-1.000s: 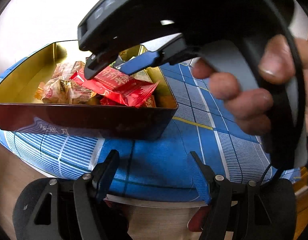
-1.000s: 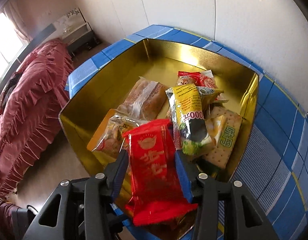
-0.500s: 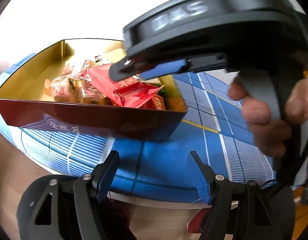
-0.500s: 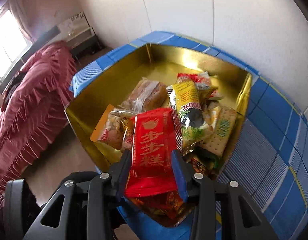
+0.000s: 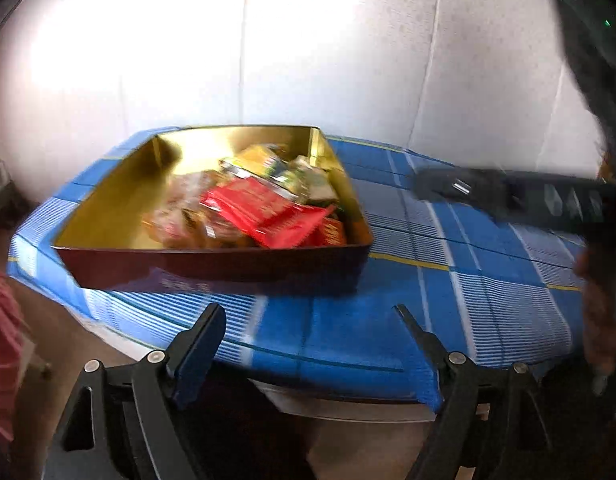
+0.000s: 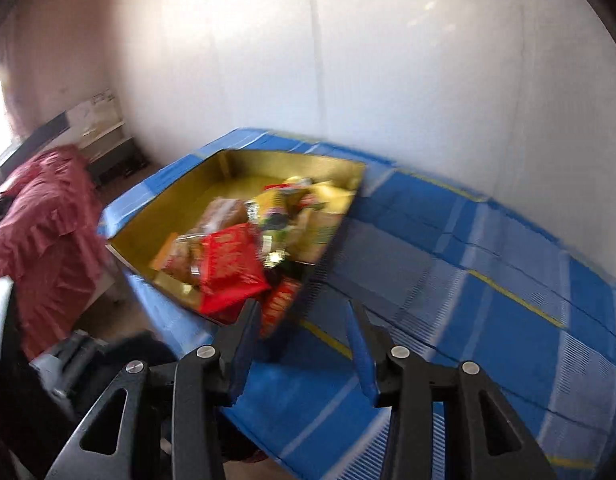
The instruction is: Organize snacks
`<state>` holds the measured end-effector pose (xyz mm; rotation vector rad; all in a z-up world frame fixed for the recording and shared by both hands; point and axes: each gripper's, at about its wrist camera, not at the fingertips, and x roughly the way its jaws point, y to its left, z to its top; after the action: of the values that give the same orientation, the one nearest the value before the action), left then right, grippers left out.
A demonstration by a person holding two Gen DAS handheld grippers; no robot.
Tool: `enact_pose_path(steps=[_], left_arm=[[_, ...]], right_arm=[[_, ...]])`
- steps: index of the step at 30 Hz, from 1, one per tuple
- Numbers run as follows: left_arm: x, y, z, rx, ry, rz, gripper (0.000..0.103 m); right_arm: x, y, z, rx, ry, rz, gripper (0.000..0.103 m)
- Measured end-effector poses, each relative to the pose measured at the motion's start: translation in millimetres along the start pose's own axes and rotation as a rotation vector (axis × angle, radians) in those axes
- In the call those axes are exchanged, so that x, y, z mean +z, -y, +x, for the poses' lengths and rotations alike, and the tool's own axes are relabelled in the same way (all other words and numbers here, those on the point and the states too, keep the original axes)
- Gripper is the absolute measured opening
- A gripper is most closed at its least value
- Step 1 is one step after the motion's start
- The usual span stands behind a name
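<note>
right wrist view | my right gripper (image 6: 304,346) is empty with its jaws apart, clear of the gold box (image 6: 244,162) | red snack pack (image 6: 228,268) lies on the pile inside | left gripper (image 5: 309,354) has just been opening, nothing between | I'd retreat slowly, avoid clipping the rim

Each black tool (image 5: 308,340) has blue-padded fingers (image 5: 196,344) and silver screws.
</note>
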<state>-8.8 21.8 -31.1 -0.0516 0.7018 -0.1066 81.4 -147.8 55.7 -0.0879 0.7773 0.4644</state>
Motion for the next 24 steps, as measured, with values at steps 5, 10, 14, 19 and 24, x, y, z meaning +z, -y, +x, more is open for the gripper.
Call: enact_pose_path(steps=[5, 10, 14, 19, 24], left_arm=[[5, -18, -11, 0.097, 0.036, -0.035, 0.094], [6, -33, -20, 0.151, 0.061, -0.061, 0.102], [6, -40, -24, 0.175, 0.063, -0.075, 0.102], [7, -45, -24, 0.207, 0.057, -0.086, 0.102], [8, -42, -24, 0.233, 0.059, -0.075, 0.102]], right_arm=[[-19, -1, -16, -0.109, 0.064, 0.046, 0.044], [-28, -5, -12, -0.17, 0.091, 0.11, 0.044], [-32, -15, -7, -0.171, 0.079, 0.116, 0.044], [-34, -28, -3, -0.164, 0.068, 0.078, 0.044], [-34, -35, -3, -0.161, 0.073, 0.055, 0.044]])
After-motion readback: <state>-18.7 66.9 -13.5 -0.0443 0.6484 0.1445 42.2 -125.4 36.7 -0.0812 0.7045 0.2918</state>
